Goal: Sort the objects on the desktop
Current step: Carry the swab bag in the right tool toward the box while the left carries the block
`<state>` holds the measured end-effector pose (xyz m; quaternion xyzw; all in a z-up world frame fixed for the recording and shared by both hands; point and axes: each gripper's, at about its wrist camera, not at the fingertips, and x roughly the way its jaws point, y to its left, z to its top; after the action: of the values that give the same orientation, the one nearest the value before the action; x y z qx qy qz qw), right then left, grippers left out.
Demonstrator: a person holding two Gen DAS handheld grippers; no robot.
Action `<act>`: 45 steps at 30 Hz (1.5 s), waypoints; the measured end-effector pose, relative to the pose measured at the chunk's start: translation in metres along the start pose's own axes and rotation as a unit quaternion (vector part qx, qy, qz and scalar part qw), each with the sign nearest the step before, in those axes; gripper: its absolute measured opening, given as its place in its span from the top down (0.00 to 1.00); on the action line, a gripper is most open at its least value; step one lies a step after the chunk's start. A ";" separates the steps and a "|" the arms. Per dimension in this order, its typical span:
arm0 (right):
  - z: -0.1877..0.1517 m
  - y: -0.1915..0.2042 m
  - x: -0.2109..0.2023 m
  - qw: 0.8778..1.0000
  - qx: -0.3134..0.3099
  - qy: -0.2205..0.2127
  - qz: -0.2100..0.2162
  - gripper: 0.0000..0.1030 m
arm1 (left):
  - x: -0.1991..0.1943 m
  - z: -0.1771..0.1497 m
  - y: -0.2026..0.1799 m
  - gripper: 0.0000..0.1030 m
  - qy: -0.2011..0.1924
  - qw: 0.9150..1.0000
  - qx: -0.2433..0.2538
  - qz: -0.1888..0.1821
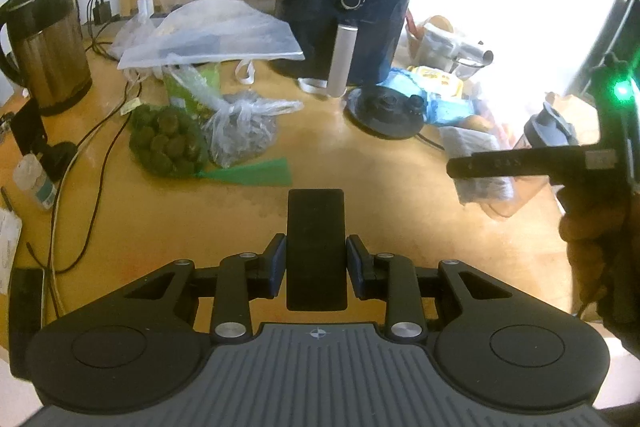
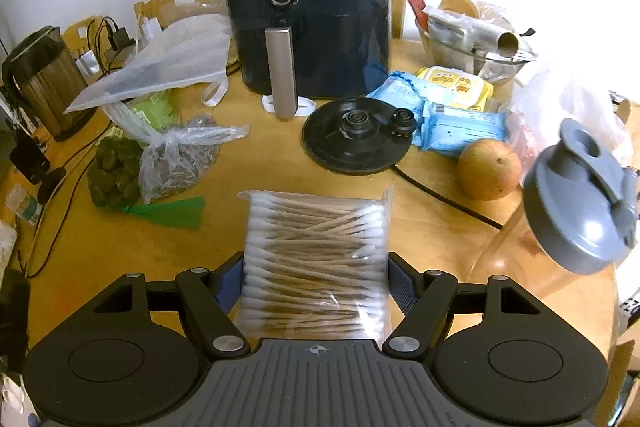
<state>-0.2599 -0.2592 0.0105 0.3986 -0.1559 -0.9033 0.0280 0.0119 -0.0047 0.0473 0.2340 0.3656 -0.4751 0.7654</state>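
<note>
On the counter (image 2: pixel 400 227): clutter is lying well apart from both held items, around an air fryer (image 2: pixel 308 7).
Left hand-held gripper (image 1: pixel 316 259): its jaws are flanking a black block (image 1: pixel 316 247); contact cannot be told, though the block is sitting level between them, probably for carrying.
Right hand-held gripper (image 2: pixel 316 283): its jaws are clamping a swab pack (image 2: pixel 316 259) by its sides, keeping it flat above the wood.
Judgement: both items are likely awaiting placement.

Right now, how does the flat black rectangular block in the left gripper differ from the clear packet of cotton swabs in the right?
The flat black rectangular block is opaque, rigid and narrow; the clear packet of cotton swabs is see-through, soft and wider. Both sit between gripper fingers above the wooden table.
</note>
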 end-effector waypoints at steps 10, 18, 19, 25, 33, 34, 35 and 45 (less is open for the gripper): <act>-0.012 -0.002 -0.032 1.000 0.014 -0.022 -0.010 0.27 | 0.000 0.017 -0.008 0.69 -0.029 0.999 0.040 -0.014; -0.021 -0.004 -0.053 0.999 0.030 -0.038 -0.019 0.27 | 0.001 0.028 -0.018 0.69 -0.044 0.996 0.070 -0.032; -0.022 -0.004 -0.056 0.998 0.033 -0.040 -0.021 0.27 | 0.001 0.029 -0.019 0.69 -0.046 0.996 0.073 -0.033; -0.025 -0.003 -0.072 0.997 0.042 -0.052 -0.023 0.27 | 0.000 0.036 -0.025 0.69 -0.057 0.993 0.092 -0.045; -0.028 -0.004 -0.089 0.995 0.059 -0.073 -0.029 0.27 | -0.003 0.041 -0.031 0.69 -0.071 0.990 0.113 -0.056; -0.029 -0.004 -0.092 0.995 0.061 -0.075 -0.031 0.27 | -0.004 0.042 -0.032 0.69 -0.073 0.989 0.115 -0.057; -0.030 -0.005 -0.093 0.995 0.062 -0.077 -0.032 0.27 | -0.004 0.042 -0.033 0.69 -0.075 0.989 0.117 -0.059; -0.040 -0.007 -0.108 0.993 0.074 -0.088 -0.040 0.27 | -0.007 0.042 -0.043 0.69 -0.085 0.985 0.133 -0.067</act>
<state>-0.1565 -0.2441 0.0603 0.3242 -0.2085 -0.9213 -0.0515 -0.0148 -0.0492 0.0788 0.2678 0.2475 -0.5880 0.7220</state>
